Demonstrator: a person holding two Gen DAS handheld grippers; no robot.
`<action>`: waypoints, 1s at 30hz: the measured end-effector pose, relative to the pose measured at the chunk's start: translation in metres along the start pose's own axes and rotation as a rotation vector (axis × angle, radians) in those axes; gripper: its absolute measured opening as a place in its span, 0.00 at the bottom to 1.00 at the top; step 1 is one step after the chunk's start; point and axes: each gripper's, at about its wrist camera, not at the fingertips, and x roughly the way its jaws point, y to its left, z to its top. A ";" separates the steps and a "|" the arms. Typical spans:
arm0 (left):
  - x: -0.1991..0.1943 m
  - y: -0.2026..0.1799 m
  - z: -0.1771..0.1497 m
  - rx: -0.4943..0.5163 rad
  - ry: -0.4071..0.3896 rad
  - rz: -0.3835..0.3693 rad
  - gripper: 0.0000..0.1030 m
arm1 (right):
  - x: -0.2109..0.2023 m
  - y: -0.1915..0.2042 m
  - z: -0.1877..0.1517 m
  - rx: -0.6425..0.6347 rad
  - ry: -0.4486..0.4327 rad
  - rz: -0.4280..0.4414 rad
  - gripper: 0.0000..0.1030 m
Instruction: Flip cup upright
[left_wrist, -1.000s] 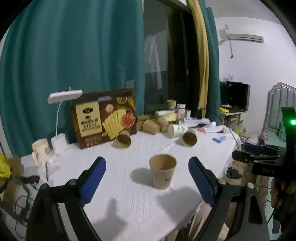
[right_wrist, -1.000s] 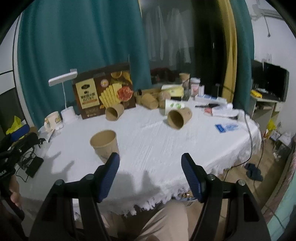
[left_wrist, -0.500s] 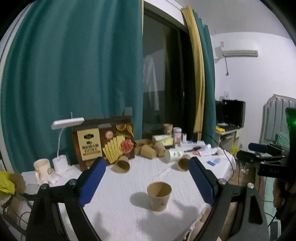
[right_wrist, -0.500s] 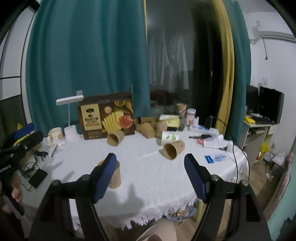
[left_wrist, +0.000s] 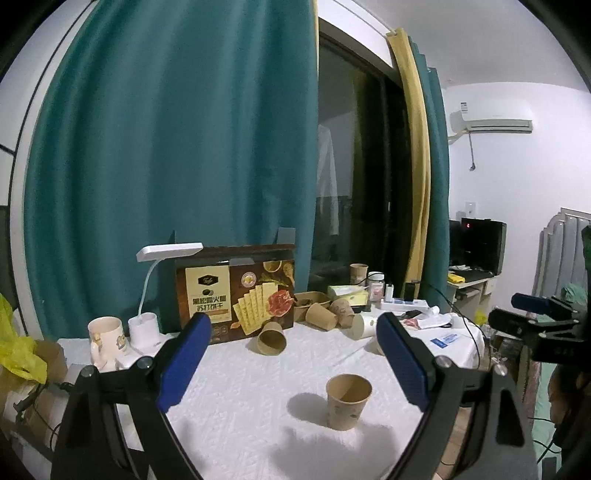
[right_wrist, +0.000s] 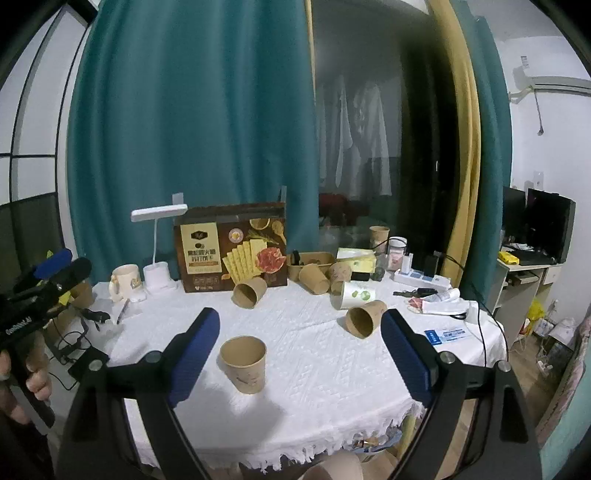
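Both hand-held grippers have risen from the tabletop (right_wrist: 332, 369); the right hand-held gripper (right_wrist: 299, 354), jaws just opened wide and empty, frames the upright paper cup (right_wrist: 244, 363); the left hand-held gripper (left_wrist: 291, 363) gapes empty.

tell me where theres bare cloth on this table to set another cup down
Bare cloth lies on the near half of the table: right of the upright cup toward the fringed edge, and between it and the tipped cup. The back is crowded: cracker box, lamp, mug and more tipped cups.
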 end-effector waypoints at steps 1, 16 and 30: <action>0.001 0.001 -0.001 0.000 0.002 0.000 0.88 | 0.004 0.002 -0.001 -0.001 0.006 0.003 0.85; 0.013 0.006 -0.016 -0.007 0.045 -0.001 0.88 | 0.030 0.003 -0.013 0.005 0.046 0.005 0.85; 0.013 -0.002 -0.016 0.000 0.044 -0.005 0.88 | 0.030 0.003 -0.013 0.005 0.046 0.006 0.85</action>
